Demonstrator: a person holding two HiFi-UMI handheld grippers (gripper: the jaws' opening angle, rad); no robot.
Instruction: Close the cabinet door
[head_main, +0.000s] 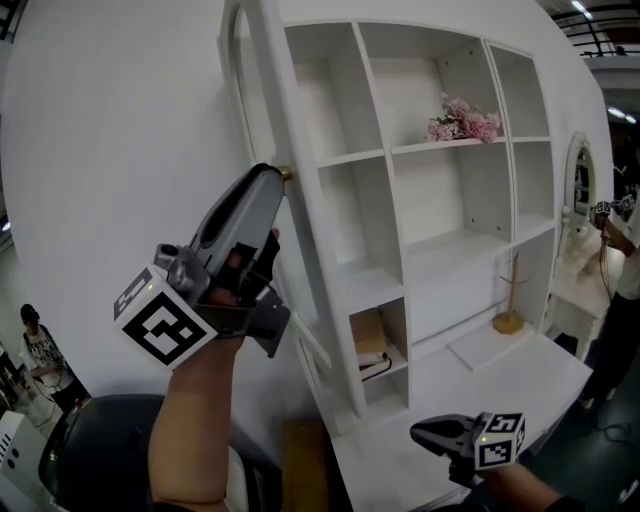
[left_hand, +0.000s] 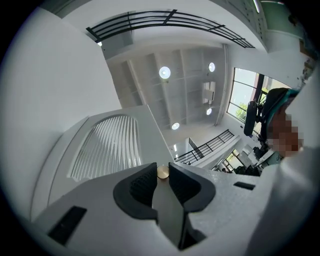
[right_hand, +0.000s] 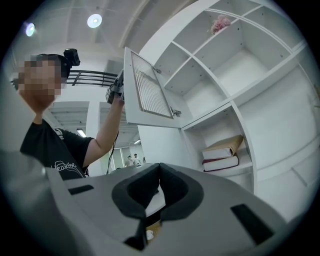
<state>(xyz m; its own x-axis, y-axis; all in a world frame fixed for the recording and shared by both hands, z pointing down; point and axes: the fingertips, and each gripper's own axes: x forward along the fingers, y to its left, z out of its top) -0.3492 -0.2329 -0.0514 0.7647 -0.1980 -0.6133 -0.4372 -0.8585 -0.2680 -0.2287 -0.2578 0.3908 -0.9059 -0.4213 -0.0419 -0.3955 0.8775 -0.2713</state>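
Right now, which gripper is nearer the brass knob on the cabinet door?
Left. The left gripper is closed on the brass knob itself. The right gripper is far below the knob and off to its right in the head view, shut and empty.

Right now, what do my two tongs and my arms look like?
The left tongs and right tongs have pale grey shells with black pads. Each carries a white cube printed with black square markers. The forearms are bare. A black short-sleeved T-shirt shows in the right gripper view.
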